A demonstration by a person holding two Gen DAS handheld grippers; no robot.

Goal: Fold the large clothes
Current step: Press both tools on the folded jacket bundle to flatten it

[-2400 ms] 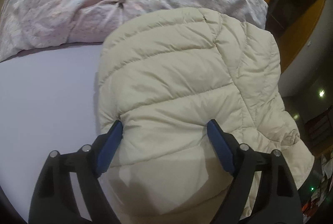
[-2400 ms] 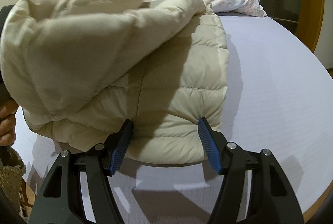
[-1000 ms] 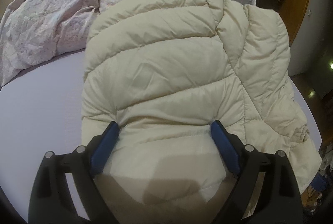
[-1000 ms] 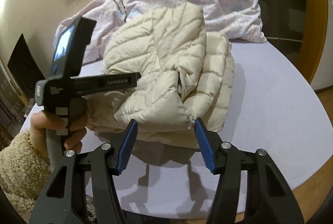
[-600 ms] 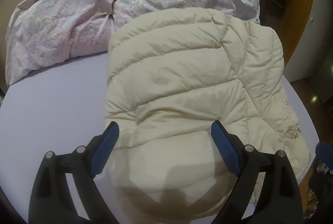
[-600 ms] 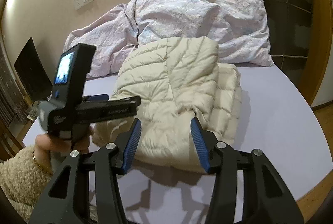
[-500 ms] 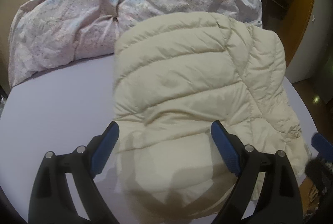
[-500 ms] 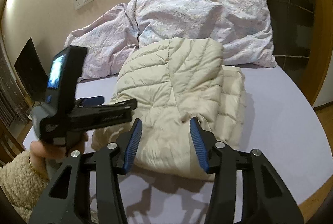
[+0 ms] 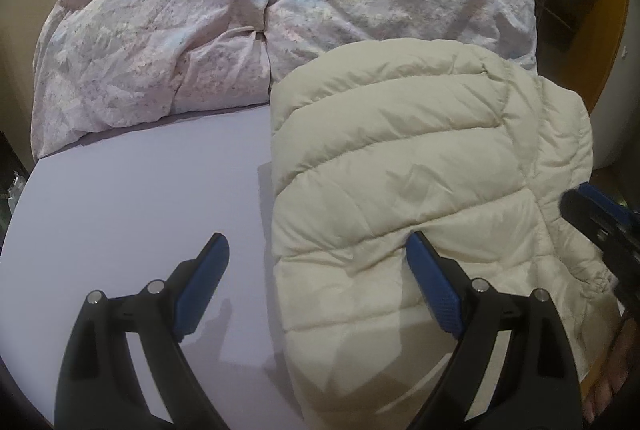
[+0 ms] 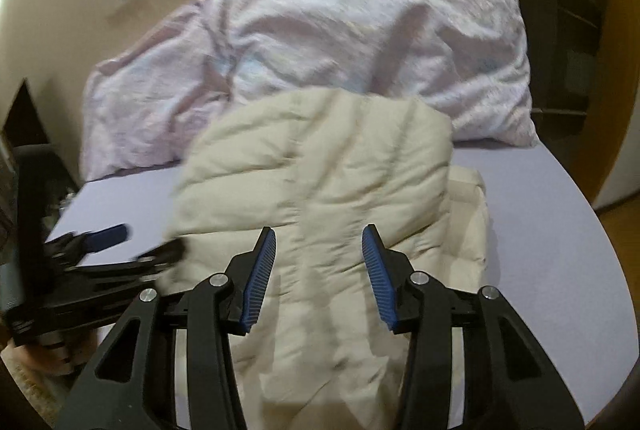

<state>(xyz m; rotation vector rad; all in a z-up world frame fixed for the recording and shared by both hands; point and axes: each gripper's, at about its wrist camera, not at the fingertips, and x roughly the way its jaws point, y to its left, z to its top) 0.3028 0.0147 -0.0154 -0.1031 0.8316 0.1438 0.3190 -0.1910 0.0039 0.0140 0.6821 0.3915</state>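
Note:
A cream quilted puffer jacket (image 9: 420, 166) lies folded on the lavender bed sheet (image 9: 140, 198). My left gripper (image 9: 320, 258) stands wide open above the jacket's left edge. Its left finger is over bare sheet and its right finger is over the jacket, and neither pad presses on anything. My right gripper (image 10: 318, 242) hovers over the near part of the jacket (image 10: 320, 166). Its jaws are closing, half apart, with the fabric below them and not pinched. Each gripper shows in the other's view: the right gripper (image 9: 600, 218) at the right edge, the left gripper (image 10: 100, 254) at the left.
A rumpled pink-and-lilac duvet (image 9: 260, 14) is heaped across the back of the bed, touching the jacket's far edge. A person's hand (image 9: 608, 386) shows at the lower right. Wooden door frames (image 10: 616, 30) stand to the right, beyond the bed's edge.
The left gripper has slid left, so the jacket now sits right of its centre. The right gripper has moved in over the jacket and its jaws have narrowed.

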